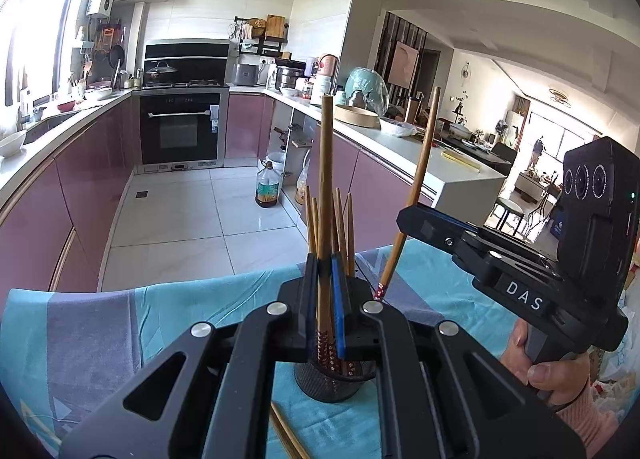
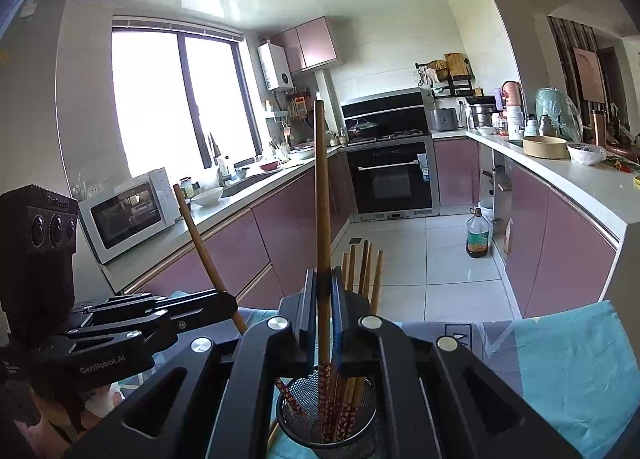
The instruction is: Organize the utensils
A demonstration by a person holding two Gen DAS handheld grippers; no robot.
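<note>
Left wrist: both grippers (image 1: 325, 283) (image 2: 324, 299) clamp chopsticks (image 1: 326, 187) over holder (image 1: 332, 383).

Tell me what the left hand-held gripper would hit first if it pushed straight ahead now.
Probably the mesh holder and the chopsticks standing in it: they sit just past the left hand-held gripper, which is shut on a chopstick. Depth is unclear in the fisheye view.

U-shaped kitchen. Mauve base cabinets (image 2: 560, 235) run under pale worktops (image 1: 404, 147). A built-in black oven (image 1: 180, 127) sits in the far wall beneath a hob and hood. Floor (image 1: 192, 211) is glossy white tile. A large window (image 2: 176, 99) admits strong daylight. A white microwave (image 2: 128, 213) stands on the worktop. A white boiler (image 2: 274, 67) is wall-mounted.
</note>
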